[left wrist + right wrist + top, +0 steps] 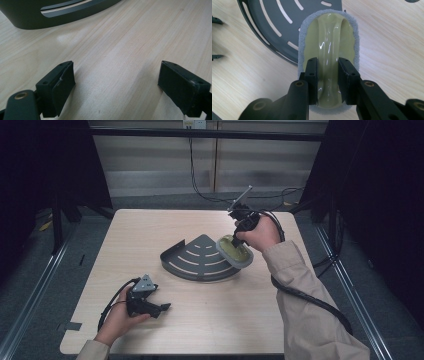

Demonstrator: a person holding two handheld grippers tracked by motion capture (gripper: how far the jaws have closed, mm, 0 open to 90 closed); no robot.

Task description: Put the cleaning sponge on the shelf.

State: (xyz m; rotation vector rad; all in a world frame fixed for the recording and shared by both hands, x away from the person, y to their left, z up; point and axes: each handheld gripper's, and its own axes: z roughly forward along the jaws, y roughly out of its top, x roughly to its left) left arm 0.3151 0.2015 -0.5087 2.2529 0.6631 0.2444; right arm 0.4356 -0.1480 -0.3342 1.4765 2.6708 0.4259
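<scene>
A dark grey quarter-round slotted tray [200, 260] lies at the table's middle. My right gripper [236, 241] is shut on the ridge handle of a pale yellow scrubbing pad [235, 251] with a grey fleecy rim, and holds it over the tray's right corner. From the right gripper view, the pad [329, 45] hangs above the tray's curved edge [272, 30], the jaws pinching its handle. My left gripper [162, 308] rests low near the table's front left, open and empty. Its two fingers [60, 85] stand wide apart over bare wood, facing the tray's wall [50, 17].
The light wooden table [165, 335] has bare room all around the tray. Black cables [310, 300] trail from both grippers. Dark curtains and metal rails flank the table on either side.
</scene>
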